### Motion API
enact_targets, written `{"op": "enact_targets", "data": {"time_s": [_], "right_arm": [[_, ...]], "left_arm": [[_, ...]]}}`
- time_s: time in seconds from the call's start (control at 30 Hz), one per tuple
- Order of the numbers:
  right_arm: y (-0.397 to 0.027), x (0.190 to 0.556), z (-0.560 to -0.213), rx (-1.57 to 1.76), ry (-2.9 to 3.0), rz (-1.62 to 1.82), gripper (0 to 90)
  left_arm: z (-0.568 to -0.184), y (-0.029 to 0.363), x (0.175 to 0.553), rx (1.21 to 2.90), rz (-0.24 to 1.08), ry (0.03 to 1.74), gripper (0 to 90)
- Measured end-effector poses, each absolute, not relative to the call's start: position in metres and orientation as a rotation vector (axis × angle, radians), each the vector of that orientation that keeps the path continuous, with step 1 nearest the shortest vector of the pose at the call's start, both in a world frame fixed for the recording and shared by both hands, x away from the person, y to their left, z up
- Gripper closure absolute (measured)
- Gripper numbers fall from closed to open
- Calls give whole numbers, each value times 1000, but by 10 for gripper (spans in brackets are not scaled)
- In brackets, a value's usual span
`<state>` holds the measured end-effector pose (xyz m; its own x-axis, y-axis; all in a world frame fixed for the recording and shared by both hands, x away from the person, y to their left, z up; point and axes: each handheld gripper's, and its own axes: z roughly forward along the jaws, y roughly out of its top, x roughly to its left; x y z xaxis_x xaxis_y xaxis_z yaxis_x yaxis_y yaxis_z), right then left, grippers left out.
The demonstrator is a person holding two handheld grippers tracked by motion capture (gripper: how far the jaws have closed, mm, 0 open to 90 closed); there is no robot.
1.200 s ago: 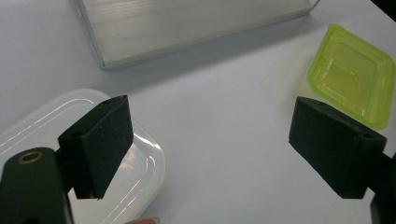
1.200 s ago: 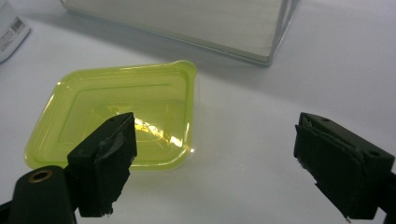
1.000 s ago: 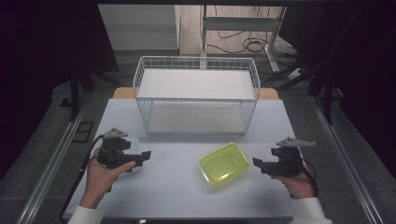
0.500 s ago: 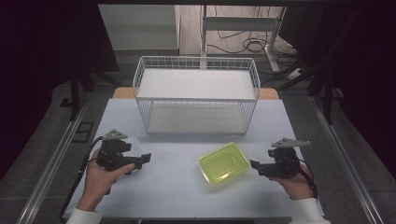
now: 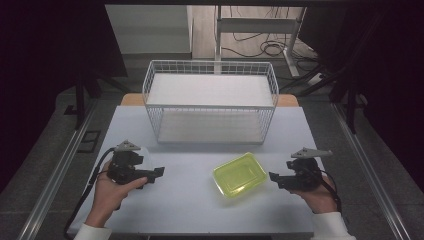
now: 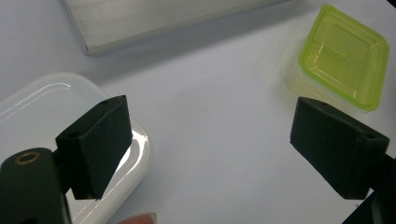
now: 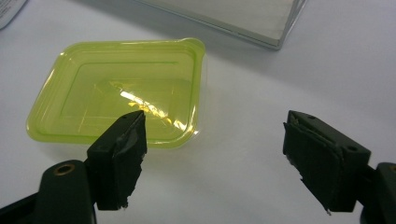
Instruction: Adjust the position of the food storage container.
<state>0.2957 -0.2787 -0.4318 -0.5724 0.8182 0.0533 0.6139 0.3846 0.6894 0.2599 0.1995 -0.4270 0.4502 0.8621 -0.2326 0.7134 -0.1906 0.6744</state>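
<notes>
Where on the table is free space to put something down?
Free: the wide patch between the left gripper and the yellow-green container, and the strip before the wire basket. Crowded: the left edge, where a clear container lies under that gripper.

White sleeve cuffs show at both wrists, and each black tool (image 5: 156,173) (image 5: 274,177) carries a grey three-cornered plate and a trailing black cable.
</notes>
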Motion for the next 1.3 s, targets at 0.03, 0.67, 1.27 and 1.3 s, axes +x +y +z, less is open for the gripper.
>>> {"op": "enact_targets", "data": {"time_s": [0.03,0.67,1.27,1.3], "right_arm": [[-279,296,-432,1257,2352,980,225],[-243,279,-428,961,2589,920,421],[-178,269,-457,659,2962,744,865],[-169,268,-465,630,2996,701,888]], "left_arm": [[-427,199,260,1960,255,1318,125],[-435,191,263,1992,219,1310,124],[-440,190,259,1999,201,1312,127],[-441,190,260,2004,199,1311,127]]}}
